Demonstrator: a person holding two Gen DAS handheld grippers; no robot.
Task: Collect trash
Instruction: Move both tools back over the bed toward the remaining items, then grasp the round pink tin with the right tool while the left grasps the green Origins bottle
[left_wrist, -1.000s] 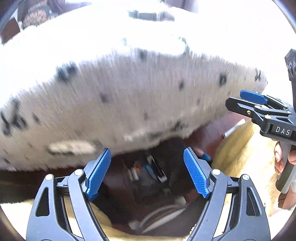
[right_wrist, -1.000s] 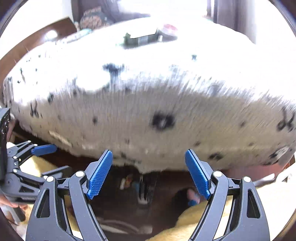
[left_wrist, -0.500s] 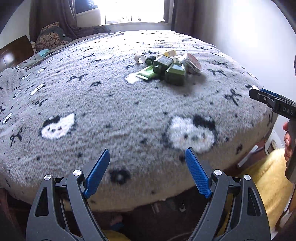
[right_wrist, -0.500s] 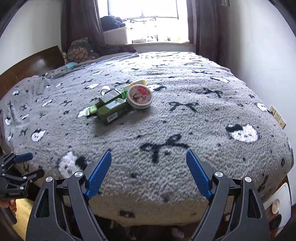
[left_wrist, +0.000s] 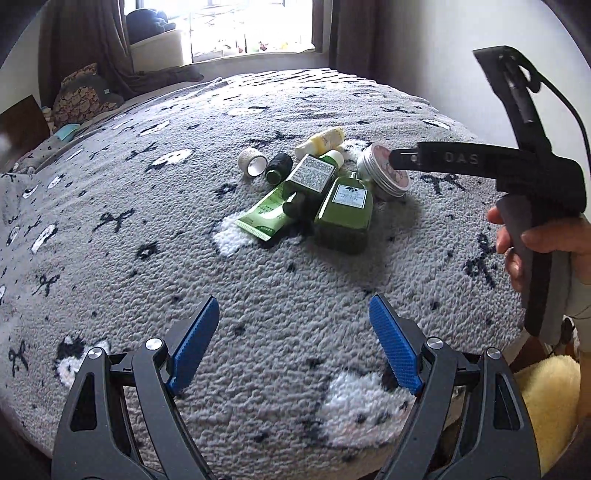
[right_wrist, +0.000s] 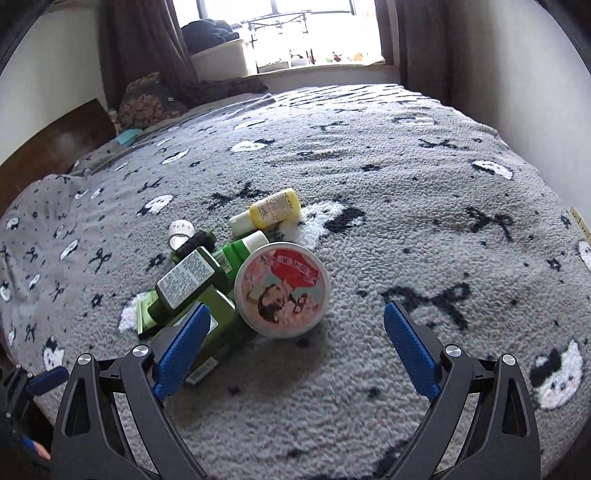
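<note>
1. Left gripper (left_wrist: 291, 349), fingers spread, empty, hovers over the grey patterned bed blanket (left_wrist: 147, 221).
2. At its 12 o'clock: capped green square bottles (left_wrist: 345, 214), flat green tube (left_wrist: 266, 214), yellow bottle (left_wrist: 321, 142).
3. Right gripper (right_wrist: 295, 347), fingers spread, empty; round illustrated-lid tin (right_wrist: 282, 290) at 12 o'clock.

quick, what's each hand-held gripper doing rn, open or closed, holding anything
Left hand-held gripper: open, holding nothing, over the blanket.
Right hand-held gripper: open, holding nothing, close to the round tin.
</note>
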